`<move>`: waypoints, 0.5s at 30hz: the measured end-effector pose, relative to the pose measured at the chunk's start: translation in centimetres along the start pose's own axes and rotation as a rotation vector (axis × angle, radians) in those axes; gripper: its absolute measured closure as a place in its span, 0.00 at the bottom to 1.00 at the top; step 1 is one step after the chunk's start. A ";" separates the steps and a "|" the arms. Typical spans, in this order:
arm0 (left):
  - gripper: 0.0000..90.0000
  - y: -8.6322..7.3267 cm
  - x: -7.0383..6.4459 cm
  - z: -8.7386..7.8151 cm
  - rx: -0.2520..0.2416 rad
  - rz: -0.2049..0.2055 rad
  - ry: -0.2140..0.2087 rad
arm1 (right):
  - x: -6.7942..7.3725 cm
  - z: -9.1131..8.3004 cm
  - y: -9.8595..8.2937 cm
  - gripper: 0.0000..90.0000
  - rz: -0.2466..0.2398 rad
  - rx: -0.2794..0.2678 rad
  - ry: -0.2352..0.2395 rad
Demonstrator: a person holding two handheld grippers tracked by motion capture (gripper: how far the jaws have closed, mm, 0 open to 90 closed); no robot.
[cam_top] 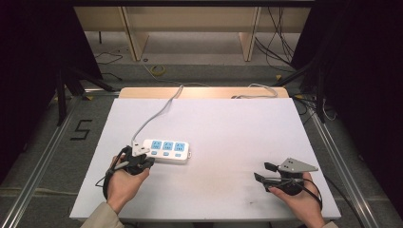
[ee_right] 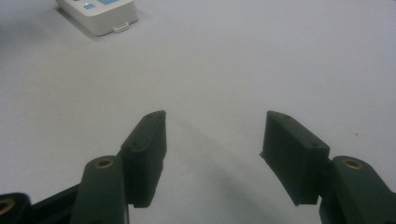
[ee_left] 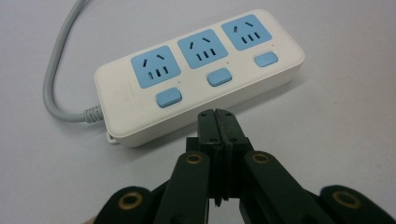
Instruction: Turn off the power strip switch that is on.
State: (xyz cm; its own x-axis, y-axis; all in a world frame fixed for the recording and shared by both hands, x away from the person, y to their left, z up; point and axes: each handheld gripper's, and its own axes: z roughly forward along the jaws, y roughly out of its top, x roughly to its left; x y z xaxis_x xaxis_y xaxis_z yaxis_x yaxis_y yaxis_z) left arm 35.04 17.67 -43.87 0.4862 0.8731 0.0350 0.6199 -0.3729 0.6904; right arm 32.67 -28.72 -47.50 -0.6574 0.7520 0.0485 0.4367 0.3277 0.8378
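I am looking at a white plastic power strip (ee_left: 198, 70) with three sky-blue sockets and blue buttons, trailing a pale grey cable (ee_left: 58, 70); my black left gripper (ee_left: 217, 116) is showing brass-coloured rivets, perhaps.

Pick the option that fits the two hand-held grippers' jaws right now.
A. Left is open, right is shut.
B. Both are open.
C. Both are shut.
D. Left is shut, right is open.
D: the left hand-held gripper has its jaws pressed together just short of the power strip, while the right hand-held gripper shows a wide gap between its jaws over the table.
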 end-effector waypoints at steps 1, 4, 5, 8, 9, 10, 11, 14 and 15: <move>1.00 0.0 0.0 0.0 -0.004 -0.001 -0.001 | 0.0 0.0 0.0 0.45 0.000 0.000 0.000; 1.00 0.1 0.0 0.1 -0.003 -0.004 0.002 | 0.0 0.0 0.0 0.45 0.000 0.000 0.001; 1.00 0.1 -0.1 0.1 -0.001 -0.005 0.001 | 0.0 0.0 0.0 0.45 0.001 0.000 0.001; 1.00 0.2 -0.1 0.2 0.002 -0.002 -0.001 | 0.0 0.0 0.0 0.45 0.000 0.000 0.002; 1.00 0.2 -0.1 0.2 0.004 -0.002 -0.003 | 0.0 0.0 0.0 0.45 0.000 0.000 0.002; 1.00 0.3 -0.1 0.2 0.003 -0.005 -0.004 | 0.0 0.0 0.0 0.45 -0.001 0.000 0.003; 1.00 0.3 -0.1 0.3 0.003 -0.003 -0.004 | 0.0 0.0 0.0 0.45 -0.001 0.001 0.003; 1.00 0.5 -0.2 0.3 0.006 -0.002 -0.008 | 0.0 0.0 0.0 0.45 -0.002 0.001 0.003; 1.00 0.5 -0.2 0.3 0.007 -0.003 -0.009 | 0.0 0.0 0.0 0.45 -0.001 0.001 0.003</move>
State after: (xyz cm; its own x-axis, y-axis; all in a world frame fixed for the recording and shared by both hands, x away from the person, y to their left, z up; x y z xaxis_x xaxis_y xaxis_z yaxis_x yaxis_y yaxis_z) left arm 35.49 17.20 -43.76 0.4902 0.8712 0.0266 0.6257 -0.3729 0.6852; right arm 32.67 -28.68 -47.54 -0.6596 0.7500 0.0492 0.4363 0.3288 0.8376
